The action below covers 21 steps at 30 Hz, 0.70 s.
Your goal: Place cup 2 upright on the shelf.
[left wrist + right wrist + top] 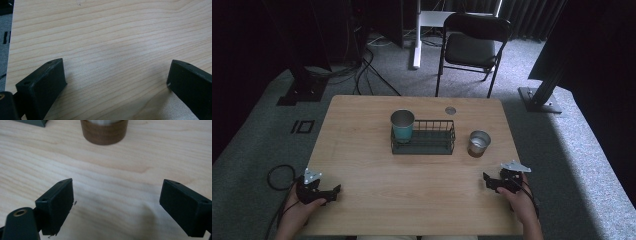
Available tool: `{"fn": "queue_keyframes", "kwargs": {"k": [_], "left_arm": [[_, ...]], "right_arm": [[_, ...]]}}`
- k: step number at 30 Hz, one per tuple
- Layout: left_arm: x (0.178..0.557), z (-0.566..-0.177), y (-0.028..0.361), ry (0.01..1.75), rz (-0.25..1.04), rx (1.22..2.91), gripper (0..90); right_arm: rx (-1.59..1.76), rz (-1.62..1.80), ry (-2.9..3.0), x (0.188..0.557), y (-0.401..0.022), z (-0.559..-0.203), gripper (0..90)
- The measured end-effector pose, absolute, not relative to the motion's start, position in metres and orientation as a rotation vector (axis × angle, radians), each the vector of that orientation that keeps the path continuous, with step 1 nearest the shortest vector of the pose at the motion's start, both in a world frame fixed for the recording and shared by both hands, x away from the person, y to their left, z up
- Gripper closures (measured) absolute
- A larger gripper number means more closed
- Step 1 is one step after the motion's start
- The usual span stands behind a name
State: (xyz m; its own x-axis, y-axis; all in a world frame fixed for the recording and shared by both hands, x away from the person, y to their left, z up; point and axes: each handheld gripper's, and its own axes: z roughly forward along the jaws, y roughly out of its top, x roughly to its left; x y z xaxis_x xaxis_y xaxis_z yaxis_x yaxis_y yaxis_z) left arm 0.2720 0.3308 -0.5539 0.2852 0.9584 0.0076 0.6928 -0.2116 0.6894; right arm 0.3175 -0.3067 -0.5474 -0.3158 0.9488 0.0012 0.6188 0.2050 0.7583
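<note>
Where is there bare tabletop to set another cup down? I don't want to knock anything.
The widest free patch is the near strip between the left gripper and right gripper, in front of the wire basket. The table's left side is also bare. It is tightest between basket and brown-based cup.

Probably a lab: dark curtains [532,15], floor cables [367,70], rig stands [544,92].

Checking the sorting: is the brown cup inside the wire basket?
No, the brown cup stands on the table, right of the basket.
</note>
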Motion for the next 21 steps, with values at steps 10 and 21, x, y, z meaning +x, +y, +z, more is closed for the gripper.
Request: {"fn": "queue_keyframes", "kwargs": {"k": [10, 21], "left_arm": [[0.272, -0.554, 0.331, 1.474, 0.597, 1.983, 2.5], [0.272, -0.554, 0.331, 1.475, 0.597, 1.981, 2.5]], "right_arm": [[1.438, 0.952, 1.988, 0.335, -0.298, -0.542, 11.8], [1.406, 0.990, 1.945, 0.354, -0.291, -0.537, 11.8]]}}
